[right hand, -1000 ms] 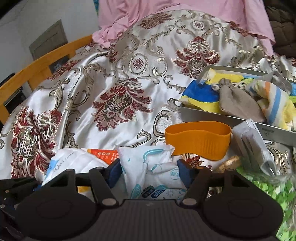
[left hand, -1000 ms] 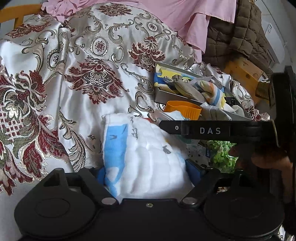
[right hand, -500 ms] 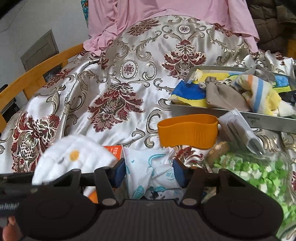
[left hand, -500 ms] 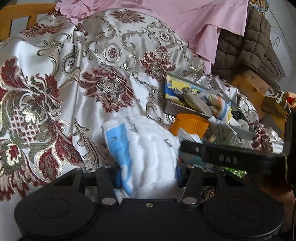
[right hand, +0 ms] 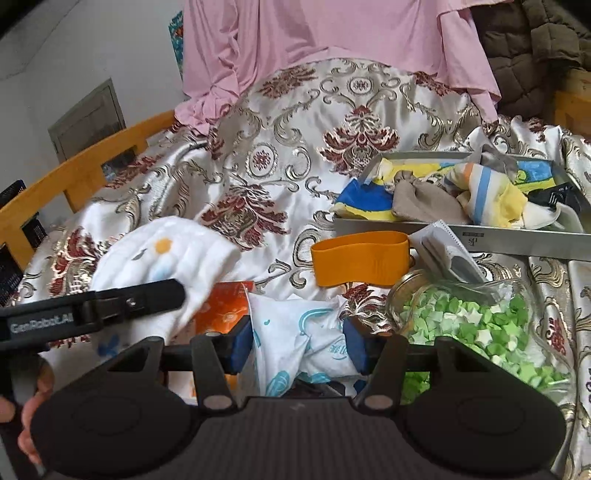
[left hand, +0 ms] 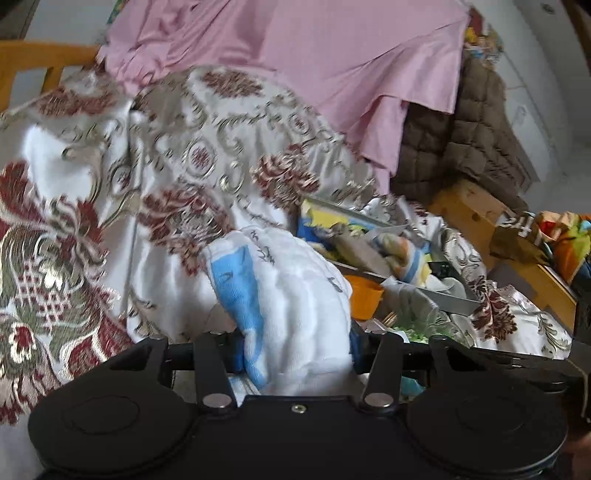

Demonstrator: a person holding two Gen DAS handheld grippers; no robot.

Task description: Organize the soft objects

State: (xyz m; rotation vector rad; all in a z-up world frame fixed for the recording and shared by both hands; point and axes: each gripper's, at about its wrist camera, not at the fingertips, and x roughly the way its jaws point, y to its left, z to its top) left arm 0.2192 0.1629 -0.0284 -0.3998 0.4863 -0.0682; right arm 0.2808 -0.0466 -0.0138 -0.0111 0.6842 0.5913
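Note:
My left gripper [left hand: 295, 343] is shut on a white quilted cloth with a blue patch [left hand: 284, 295] and holds it above the brocade bedspread [left hand: 110, 221]. The same cloth [right hand: 166, 258] and the left gripper [right hand: 147, 299] show at the left of the right wrist view. My right gripper [right hand: 297, 347] is shut on a white soft packet with teal print [right hand: 295, 336]. A grey metal tray [right hand: 517, 238] at the right holds several cloths, among them a beige pouch [right hand: 424, 203] and a striped cloth [right hand: 487, 195].
An orange band [right hand: 360, 260] stands in front of the tray beside a grey mask packet [right hand: 447, 251]. A glass jar of green paper stars [right hand: 480, 317] lies at the right. An orange packet [right hand: 225, 310] lies under the cloth. Pink sheet [right hand: 332, 33] and wooden rail [right hand: 74, 177] behind.
My left gripper has lifted the white cloth up and away from the bedspread, tilting the view. My right gripper has closed tighter on the white packet and raised it a little.

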